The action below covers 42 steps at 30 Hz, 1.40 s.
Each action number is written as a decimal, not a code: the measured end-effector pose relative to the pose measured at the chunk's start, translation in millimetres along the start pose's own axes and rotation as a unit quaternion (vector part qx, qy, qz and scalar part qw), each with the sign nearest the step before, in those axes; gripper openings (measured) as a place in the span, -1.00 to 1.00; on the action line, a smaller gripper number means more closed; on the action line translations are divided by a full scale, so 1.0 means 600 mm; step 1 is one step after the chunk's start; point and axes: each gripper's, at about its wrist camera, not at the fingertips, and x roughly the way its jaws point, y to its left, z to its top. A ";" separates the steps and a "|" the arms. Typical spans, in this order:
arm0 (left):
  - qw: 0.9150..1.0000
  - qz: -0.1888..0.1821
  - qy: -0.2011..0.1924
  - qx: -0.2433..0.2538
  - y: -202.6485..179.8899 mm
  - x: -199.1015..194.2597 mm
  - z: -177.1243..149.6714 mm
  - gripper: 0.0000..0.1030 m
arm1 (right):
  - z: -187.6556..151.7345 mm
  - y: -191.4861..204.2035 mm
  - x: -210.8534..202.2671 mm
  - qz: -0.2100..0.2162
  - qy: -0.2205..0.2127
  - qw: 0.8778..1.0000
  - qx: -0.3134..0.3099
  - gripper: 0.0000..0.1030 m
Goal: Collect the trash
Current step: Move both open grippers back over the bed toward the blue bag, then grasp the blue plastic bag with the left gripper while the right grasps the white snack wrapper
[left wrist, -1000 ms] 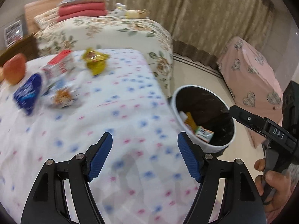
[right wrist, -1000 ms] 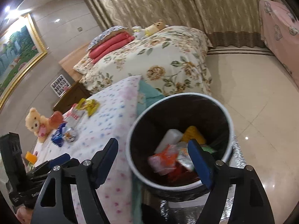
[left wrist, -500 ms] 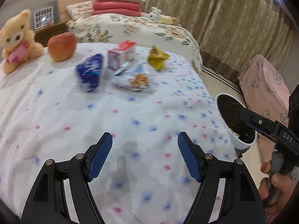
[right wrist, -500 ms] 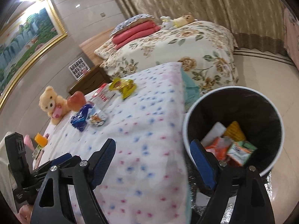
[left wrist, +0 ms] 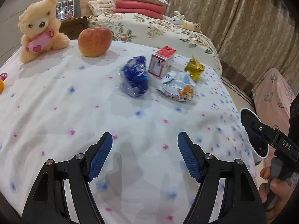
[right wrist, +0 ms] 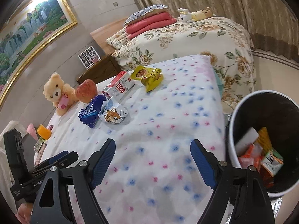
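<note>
Trash lies on the flowered sheet of the near bed (left wrist: pixel 56 112): a blue wrapper (left wrist: pixel 135 78) (right wrist: pixel 89 113), a white packet with a cat print (left wrist: pixel 179 88) (right wrist: pixel 114 114), a red and white carton (left wrist: pixel 162 62) (right wrist: pixel 119 86) and a yellow bag (left wrist: pixel 194 69) (right wrist: pixel 148 76). My left gripper (left wrist: pixel 144 154) hangs open and empty over the sheet, short of the blue wrapper. My right gripper (right wrist: pixel 152 161) is open and empty too, above the sheet left of the bin (right wrist: pixel 267 141), which holds several wrappers. In the left wrist view the bin (left wrist: pixel 250 115) is half hidden behind the right gripper.
A teddy bear (left wrist: pixel 40 29) (right wrist: pixel 57 93) and an apple (left wrist: pixel 94 42) (right wrist: pixel 86 91) sit at the far left of the sheet. An orange object (right wrist: pixel 44 131) lies at its left edge. A second bed (right wrist: pixel 186 39) with red pillows stands behind; a nightstand (right wrist: pixel 101 71) is between.
Both grippers have swung left, away from the bin and over the sheet. The bin has slid to the right edge of both views, and the trash, apple and teddy have come into fuller view.
</note>
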 end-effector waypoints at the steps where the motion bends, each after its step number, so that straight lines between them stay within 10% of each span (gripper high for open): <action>1: 1.000 0.001 0.000 -0.001 0.002 0.003 0.004 0.44 | 0.003 0.002 0.004 0.001 0.000 1.000 -0.001 0.63; 20: 1.000 0.016 -0.012 -0.009 0.033 0.083 0.108 0.41 | 0.047 0.035 0.081 0.031 0.015 0.999 -0.013 0.63; 23: 1.000 0.011 0.000 0.001 0.040 0.103 0.117 -0.63 | 0.048 0.041 0.085 0.040 0.017 0.999 -0.013 0.63; 36: 0.999 -0.012 -0.005 -0.030 0.082 0.048 0.073 -0.74 | 0.056 0.100 0.157 0.065 0.041 0.996 -0.037 0.61; 39: 0.999 -0.012 -0.004 -0.032 0.082 0.040 0.062 -0.74 | 0.059 0.109 0.170 0.064 0.049 0.996 -0.046 0.22; 40: 0.999 -0.013 -0.002 -0.033 0.081 0.039 0.058 -0.74 | 0.058 0.111 0.174 0.061 0.054 0.996 -0.048 -0.19; 42: 0.999 -0.013 0.001 -0.032 0.079 0.036 0.053 -0.74 | 0.054 0.112 0.173 0.060 0.059 0.995 -0.049 -0.27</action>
